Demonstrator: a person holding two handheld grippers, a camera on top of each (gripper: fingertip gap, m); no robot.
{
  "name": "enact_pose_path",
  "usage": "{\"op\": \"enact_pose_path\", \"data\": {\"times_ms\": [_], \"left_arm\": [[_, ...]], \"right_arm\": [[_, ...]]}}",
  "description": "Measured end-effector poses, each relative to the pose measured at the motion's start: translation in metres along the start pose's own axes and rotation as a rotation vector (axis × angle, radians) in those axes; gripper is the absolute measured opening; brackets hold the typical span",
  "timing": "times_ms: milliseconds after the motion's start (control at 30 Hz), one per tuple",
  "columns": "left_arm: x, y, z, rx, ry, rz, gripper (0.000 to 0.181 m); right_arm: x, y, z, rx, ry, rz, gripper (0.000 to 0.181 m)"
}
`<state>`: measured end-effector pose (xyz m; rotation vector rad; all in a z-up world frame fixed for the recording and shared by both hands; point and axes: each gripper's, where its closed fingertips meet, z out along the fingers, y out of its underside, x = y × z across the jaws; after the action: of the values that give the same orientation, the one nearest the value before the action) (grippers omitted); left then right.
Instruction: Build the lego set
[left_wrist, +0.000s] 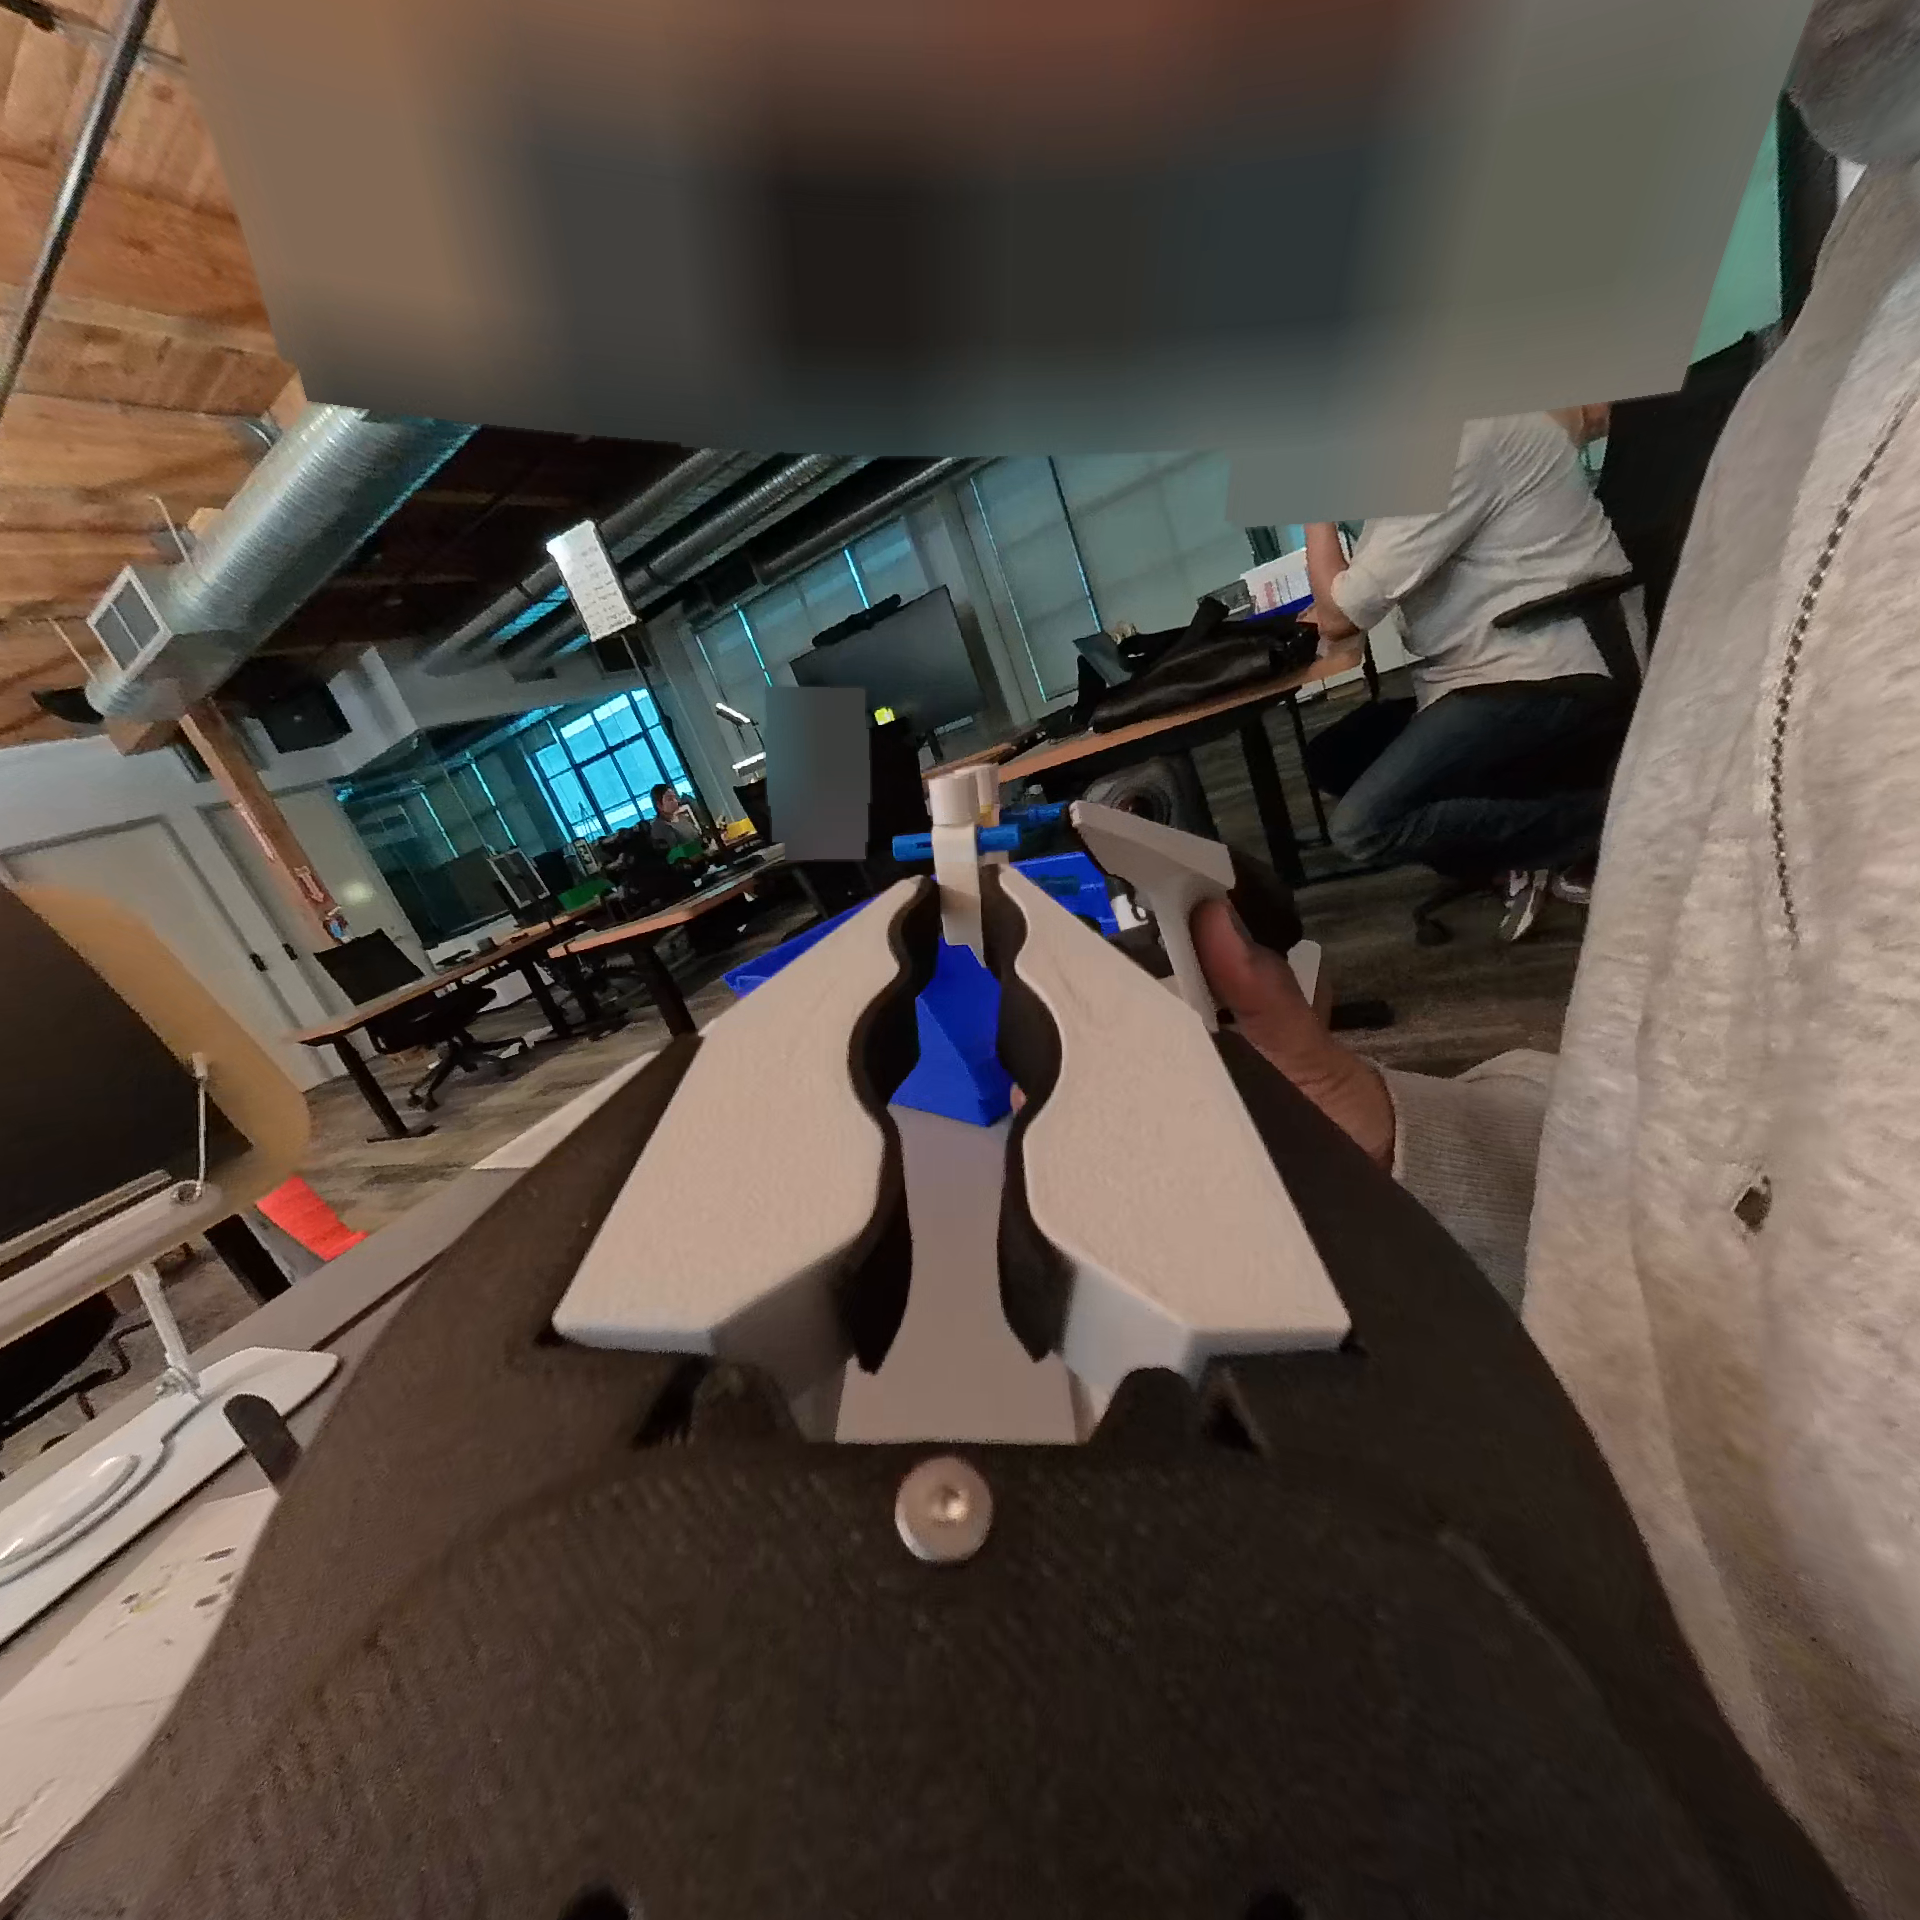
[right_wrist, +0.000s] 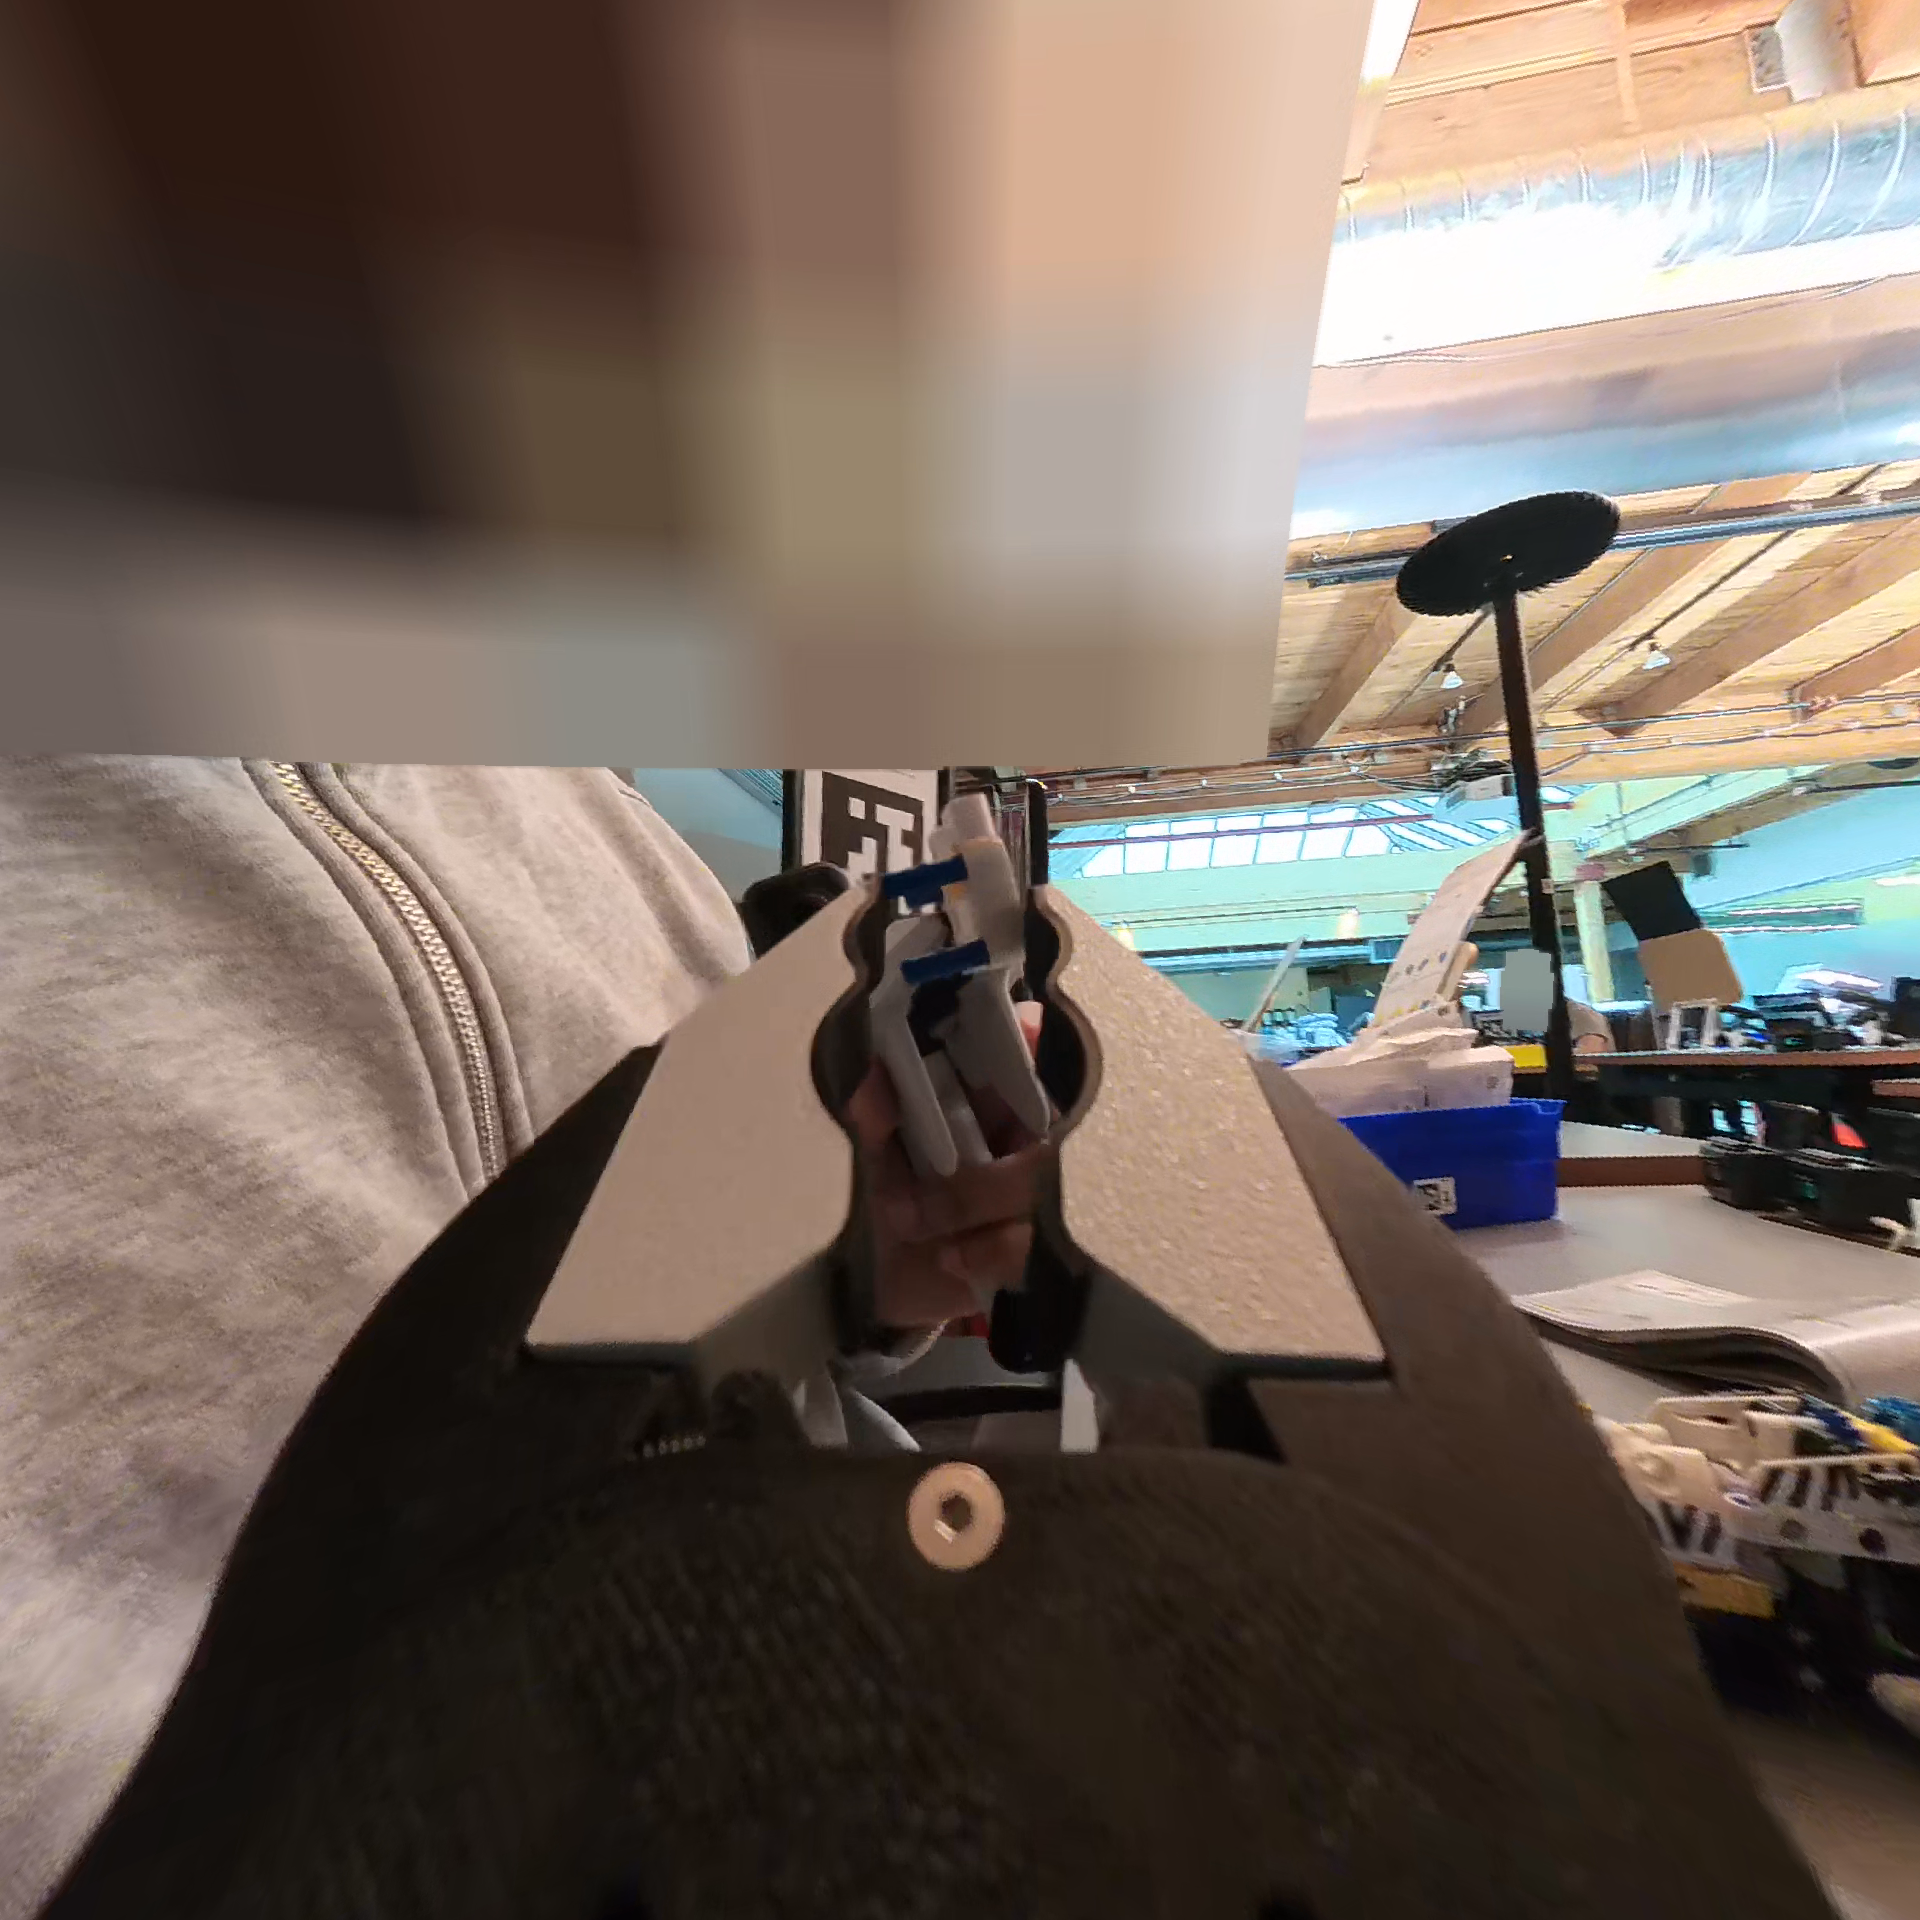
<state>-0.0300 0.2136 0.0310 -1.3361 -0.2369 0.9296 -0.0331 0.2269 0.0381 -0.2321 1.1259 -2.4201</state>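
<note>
My left gripper (left_wrist: 964, 894) is shut on a small white lego piece (left_wrist: 958, 831) with blue pins (left_wrist: 925, 844) sticking out sideways, and holds it up in the air. One finger (left_wrist: 1143, 857) of the right gripper touches the right end of a blue pin. In the right wrist view, my right gripper (right_wrist: 958, 899) has its jaws around the same white piece (right_wrist: 987, 904). A blue pin (right_wrist: 920, 883) butts against its left finger and the white beam lies against its right finger. A hand (right_wrist: 935, 1216) shows behind the piece.
A person in a grey zip hoodie (left_wrist: 1714, 1039) is close on the right. A blue bin (right_wrist: 1455, 1153), a paper booklet (right_wrist: 1683, 1340) and a partly built lego model (right_wrist: 1766, 1455) sit on the grey table (right_wrist: 1558, 1257). A black floor lamp (right_wrist: 1517, 727) stands behind.
</note>
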Motion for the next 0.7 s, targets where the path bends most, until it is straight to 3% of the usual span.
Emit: {"op": "enact_pose_path", "data": {"times_ms": [100,167,300,367,400,433,500,533,700], "left_arm": [[0.001,0.006,0.0,-0.019,0.013,-0.007,0.009],[-0.002,0.012,0.0,-0.045,0.003,-0.047,0.024],[-0.005,0.017,-0.005,-0.087,0.039,-0.152,0.036],[-0.007,0.013,-0.007,-0.072,0.063,-0.218,0.042],[-0.009,0.011,-0.008,-0.065,0.064,-0.252,0.034],[-0.009,0.013,-0.008,-0.078,0.085,-0.298,0.015],[-0.006,0.033,-0.003,-0.183,0.102,-0.403,0.013],[-0.005,0.039,-0.003,-0.201,0.107,-0.424,0.002],[-0.014,0.059,-0.004,-0.235,0.066,-0.616,0.0]], "right_arm": [[0.005,0.002,-0.001,-0.02,0.018,-0.018,0.024],[0.008,0.0,-0.004,-0.029,0.033,-0.036,0.024],[0.014,0.0,-0.009,-0.079,0.08,-0.094,0.023],[0.017,0.005,-0.011,-0.124,0.105,-0.137,0.006],[0.017,0.006,-0.012,-0.138,0.114,-0.165,0.004],[0.018,0.008,-0.011,-0.154,0.117,-0.177,0.004],[0.02,0.017,-0.008,-0.201,0.122,-0.166,0.003],[0.024,0.022,-0.007,-0.21,0.143,-0.152,0.002],[0.039,0.032,-0.012,-0.251,0.213,-0.138,0.002]]}}
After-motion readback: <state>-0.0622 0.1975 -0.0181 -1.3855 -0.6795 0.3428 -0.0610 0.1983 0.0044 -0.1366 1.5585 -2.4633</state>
